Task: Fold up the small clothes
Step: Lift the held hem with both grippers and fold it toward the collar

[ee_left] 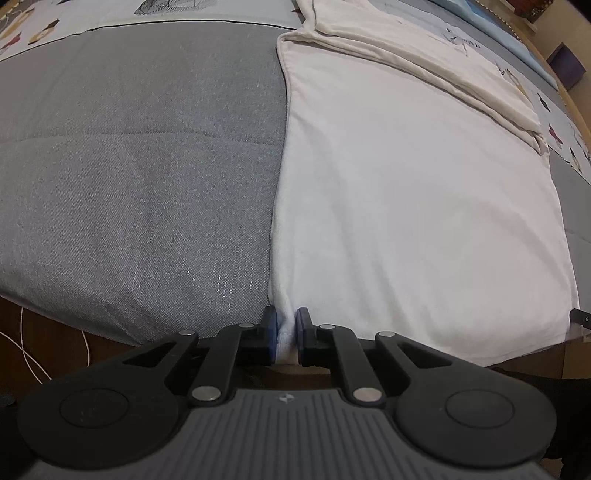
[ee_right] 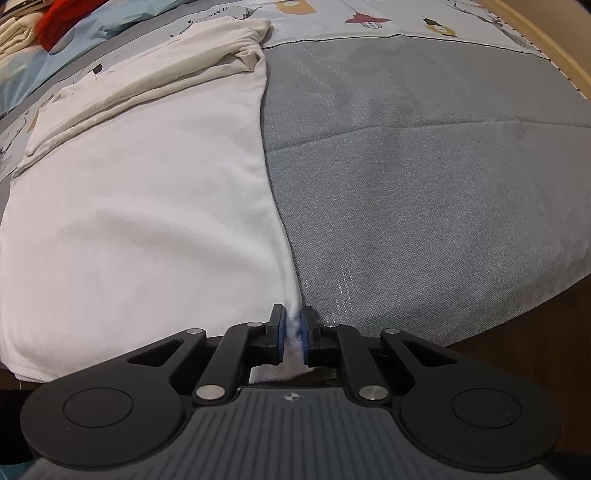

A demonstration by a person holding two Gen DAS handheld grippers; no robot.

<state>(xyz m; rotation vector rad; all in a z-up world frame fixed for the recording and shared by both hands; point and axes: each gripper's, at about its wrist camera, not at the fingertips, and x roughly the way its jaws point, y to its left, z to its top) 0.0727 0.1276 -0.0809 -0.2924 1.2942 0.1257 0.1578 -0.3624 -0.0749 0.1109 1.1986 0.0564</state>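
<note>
A white garment (ee_left: 406,206) lies spread flat on a bed with a grey quilt (ee_left: 129,166), its near hem reaching the bed's front edge at the bottom of both frames. The left gripper (ee_left: 287,334) has its jaws clenched on the garment's near left corner, white cloth bunched between the blue pads (ee_left: 271,328). The right gripper (ee_right: 293,334) has its jaws clenched on the near right corner in the same way, a tuft of cloth squeezed between them.

In the left wrist view the garment's left edge runs up the middle of the frame, from the jaws to a folded-over sleeve (ee_left: 424,62) at the upper right. Left of that edge the grey quilt is bare up to a printed border at the top. The bed's front edge curves across the lower left, with dark floor and a thin white cable (ee_left: 26,354) below it.

In the right wrist view the garment's right edge climbs from the jaws to the upper middle; to its right the grey quilt is bare as far as a wooden bed frame (ee_right: 546,40) in the upper right corner.

Only the right wrist view shows a red cloth (ee_right: 62,16) and a cream folded cloth (ee_right: 16,37) at the upper left. Only the left wrist view shows the cable and a dark box (ee_left: 567,66) at the upper right.
</note>
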